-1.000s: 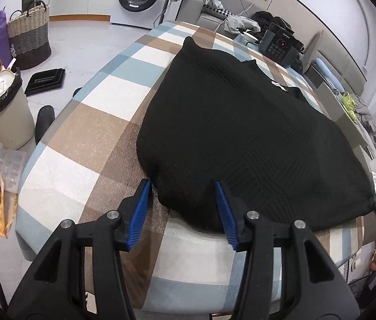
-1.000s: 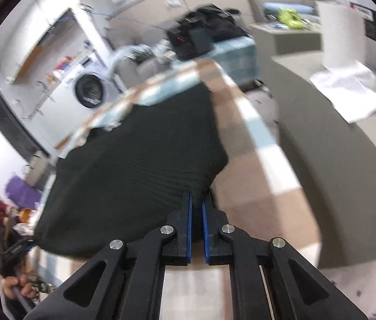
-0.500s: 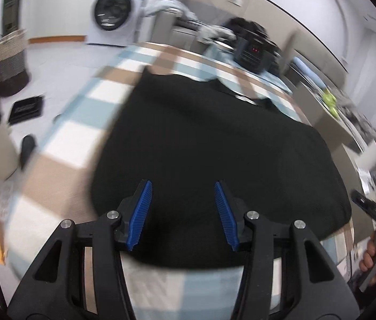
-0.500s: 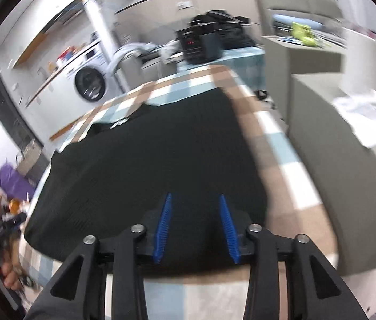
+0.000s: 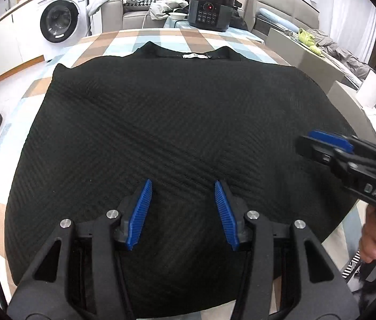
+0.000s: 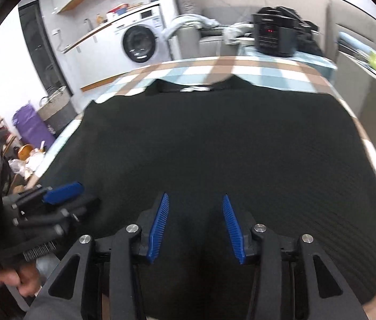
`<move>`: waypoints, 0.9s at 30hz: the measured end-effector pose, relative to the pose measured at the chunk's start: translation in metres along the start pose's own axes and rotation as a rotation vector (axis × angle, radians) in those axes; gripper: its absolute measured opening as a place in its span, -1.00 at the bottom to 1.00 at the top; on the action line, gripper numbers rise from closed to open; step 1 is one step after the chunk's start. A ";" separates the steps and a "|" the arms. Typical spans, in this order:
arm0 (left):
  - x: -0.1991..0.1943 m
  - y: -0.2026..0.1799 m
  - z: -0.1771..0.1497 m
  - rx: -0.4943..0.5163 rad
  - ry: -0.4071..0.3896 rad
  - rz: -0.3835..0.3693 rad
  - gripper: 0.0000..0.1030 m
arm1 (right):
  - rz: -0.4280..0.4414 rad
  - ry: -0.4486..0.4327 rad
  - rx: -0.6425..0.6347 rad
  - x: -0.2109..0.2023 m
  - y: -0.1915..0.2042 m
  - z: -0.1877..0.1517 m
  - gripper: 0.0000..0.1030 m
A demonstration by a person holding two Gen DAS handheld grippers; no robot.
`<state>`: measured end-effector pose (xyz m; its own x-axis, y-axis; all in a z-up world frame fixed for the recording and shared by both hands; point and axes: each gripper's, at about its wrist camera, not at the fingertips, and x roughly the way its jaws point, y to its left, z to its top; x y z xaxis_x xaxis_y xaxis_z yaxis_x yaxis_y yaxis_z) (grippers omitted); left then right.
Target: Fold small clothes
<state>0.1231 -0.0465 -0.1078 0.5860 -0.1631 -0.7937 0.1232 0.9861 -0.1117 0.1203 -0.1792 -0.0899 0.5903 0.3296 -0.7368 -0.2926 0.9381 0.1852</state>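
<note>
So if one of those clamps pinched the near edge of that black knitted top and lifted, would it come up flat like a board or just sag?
Probably sag: the black top lies limp on the checked tablecloth, its edges following the surface. The ribbed knit looks thick, so likely somewhat heavy for cloth, and its texture should grip well rather than slip. Both the left gripper and right gripper stand open above it.

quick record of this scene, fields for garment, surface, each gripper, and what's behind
garment: black textured top, spread flat, collar with white label at the far end
surface: table with brown, blue and white checked cloth
left gripper: open, nothing between the pads, over the near hem
right gripper: open, jaws just opened, empty
behind: black multicooker, washing machine
</note>
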 end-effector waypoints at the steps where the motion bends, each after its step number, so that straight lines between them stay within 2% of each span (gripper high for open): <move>1: 0.000 -0.001 -0.001 0.003 -0.002 0.003 -0.09 | 0.021 -0.003 -0.007 0.006 0.006 0.005 -0.15; 5: 0.002 0.001 -0.003 0.002 -0.007 -0.002 -0.08 | 0.102 0.029 -0.019 0.038 0.031 0.018 -0.15; 6: 0.002 0.003 -0.003 -0.002 -0.005 -0.008 -0.08 | 0.070 0.070 -0.029 0.051 0.036 0.020 -0.15; 8: -0.001 0.007 -0.003 -0.026 -0.001 -0.028 -0.08 | 0.050 0.058 -0.050 0.053 0.036 0.021 -0.14; 10: -0.004 0.014 -0.001 -0.072 0.003 -0.050 -0.08 | -0.035 0.065 -0.067 0.051 0.029 0.020 -0.14; 12: -0.009 0.019 0.001 -0.095 -0.019 -0.038 -0.08 | -0.125 0.067 -0.069 0.045 0.016 0.017 -0.14; 13: -0.011 0.020 0.003 -0.098 -0.035 -0.042 -0.08 | -0.137 0.067 -0.047 0.041 0.006 0.014 -0.14; 14: -0.010 0.020 0.006 -0.096 -0.043 -0.046 -0.08 | -0.130 0.065 -0.027 0.036 0.000 0.012 -0.14; 16: -0.006 0.017 0.012 -0.093 -0.047 -0.050 -0.08 | -0.062 0.065 0.016 0.027 -0.011 0.010 -0.14; 20: 0.001 0.001 0.026 -0.057 -0.051 -0.086 -0.07 | -0.069 0.073 -0.051 0.028 -0.002 0.006 -0.12; 22: 0.010 -0.002 0.029 -0.041 -0.016 -0.061 -0.06 | -0.076 0.069 -0.062 0.031 -0.001 0.004 -0.12; 24: 0.016 0.006 0.028 -0.079 0.024 -0.027 -0.06 | -0.076 0.069 -0.046 0.028 -0.009 0.003 -0.12; 26: 0.009 0.021 0.023 -0.140 0.015 -0.042 -0.07 | -0.058 0.054 -0.018 0.020 -0.020 0.001 -0.12; 27: 0.005 0.028 0.020 -0.157 0.013 -0.027 -0.07 | -0.103 0.043 -0.005 0.016 -0.025 -0.001 -0.11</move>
<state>0.1455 -0.0205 -0.1029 0.5733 -0.1906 -0.7969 0.0117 0.9744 -0.2247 0.1362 -0.1973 -0.1067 0.5846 0.2266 -0.7790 -0.2360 0.9662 0.1039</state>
